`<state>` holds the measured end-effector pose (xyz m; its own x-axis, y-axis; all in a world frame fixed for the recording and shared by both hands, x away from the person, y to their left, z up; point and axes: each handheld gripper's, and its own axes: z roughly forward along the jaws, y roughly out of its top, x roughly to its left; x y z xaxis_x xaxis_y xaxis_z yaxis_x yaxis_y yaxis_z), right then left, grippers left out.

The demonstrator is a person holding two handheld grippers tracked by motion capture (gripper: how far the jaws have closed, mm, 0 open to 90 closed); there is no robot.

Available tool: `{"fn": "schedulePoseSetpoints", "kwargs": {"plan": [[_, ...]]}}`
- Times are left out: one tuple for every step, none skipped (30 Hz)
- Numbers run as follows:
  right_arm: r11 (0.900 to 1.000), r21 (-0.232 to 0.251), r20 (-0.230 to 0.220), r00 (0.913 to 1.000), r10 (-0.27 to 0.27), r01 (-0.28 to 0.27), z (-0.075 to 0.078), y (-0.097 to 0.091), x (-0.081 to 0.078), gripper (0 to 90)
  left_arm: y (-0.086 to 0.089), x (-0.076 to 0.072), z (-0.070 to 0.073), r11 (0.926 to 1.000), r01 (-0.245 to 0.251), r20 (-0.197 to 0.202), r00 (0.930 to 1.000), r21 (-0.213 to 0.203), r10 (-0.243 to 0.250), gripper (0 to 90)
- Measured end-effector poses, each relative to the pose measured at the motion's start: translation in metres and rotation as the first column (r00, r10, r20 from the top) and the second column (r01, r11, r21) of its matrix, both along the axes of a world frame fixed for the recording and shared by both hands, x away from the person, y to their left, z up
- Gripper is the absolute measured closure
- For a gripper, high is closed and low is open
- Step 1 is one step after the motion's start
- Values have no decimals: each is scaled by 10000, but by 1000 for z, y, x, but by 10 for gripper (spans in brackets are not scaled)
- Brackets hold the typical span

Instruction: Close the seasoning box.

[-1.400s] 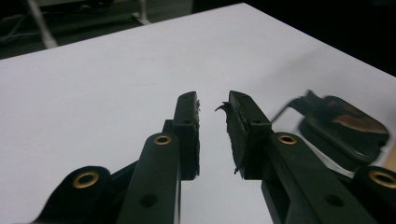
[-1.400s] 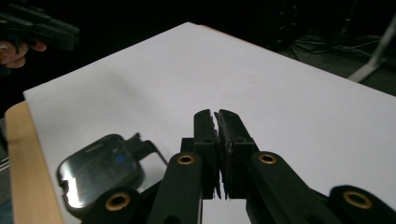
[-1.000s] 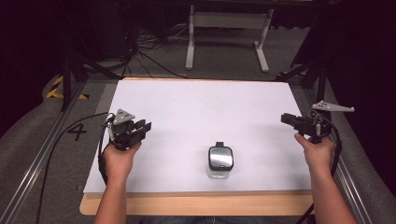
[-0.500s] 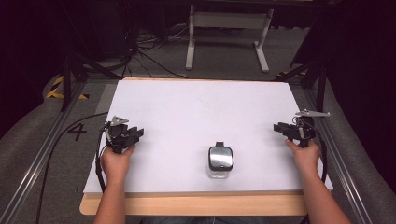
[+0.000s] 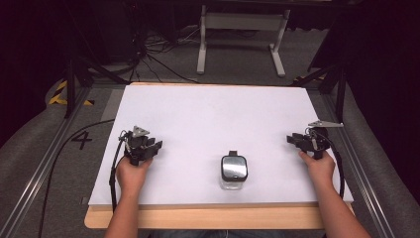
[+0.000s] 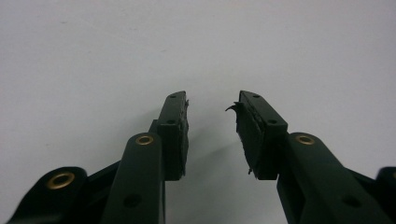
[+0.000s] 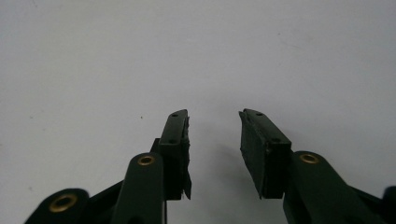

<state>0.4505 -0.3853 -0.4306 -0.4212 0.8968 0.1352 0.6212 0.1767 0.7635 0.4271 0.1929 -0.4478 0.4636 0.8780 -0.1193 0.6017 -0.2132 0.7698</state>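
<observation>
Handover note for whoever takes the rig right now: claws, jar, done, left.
Left claw: open, nothing between the jaws, which have just been opening; low over the white sheet at its left side.
Right claw: open, empty, jaws just opened too; low at the sheet's right edge.
Jar: upright near the front edge, between the two claws, dark lid on, touched by neither.
Done: nothing visible on the jar.
Left: probably reaching in and gripping the jar.

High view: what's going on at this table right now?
A person holds a gripper in each hand over a white table. The left gripper and right gripper sit low near opposite sides; their jaws have just been opening, with nothing between them. A small clear jar with a dark lid stands untouched between them, near the front edge.
</observation>
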Motion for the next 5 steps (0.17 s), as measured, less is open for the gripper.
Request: {"fn": "schedulePoseSetpoints", "kwargs": {"plan": [[10000, 9, 1, 10000, 7, -7, 0, 0, 0, 618, -1, -1, 1, 10000, 55, 17, 10000, -72, -55, 635], [10000, 15, -10, 10000, -10, 10, 0, 0, 0, 614, -2, -1, 2, 9999, 74, 126, 9999, -68, -74, 634], [10000, -10, 6, 10000, 18, -18, 0, 0, 0, 609, -3, -2, 2, 9998, 119, 173, 9998, -164, -116, 632], [10000, -48, 20, 10000, 41, -41, 0, 0, 1, 603, -3, -2, 2, 9999, 101, 170, 9998, -101, -99, 629], [10000, -63, 43, 10000, 51, -51, 0, 1, 1, 597, -3, -2, 3, 9999, 148, 97, 9998, -25, -148, 630]]}}
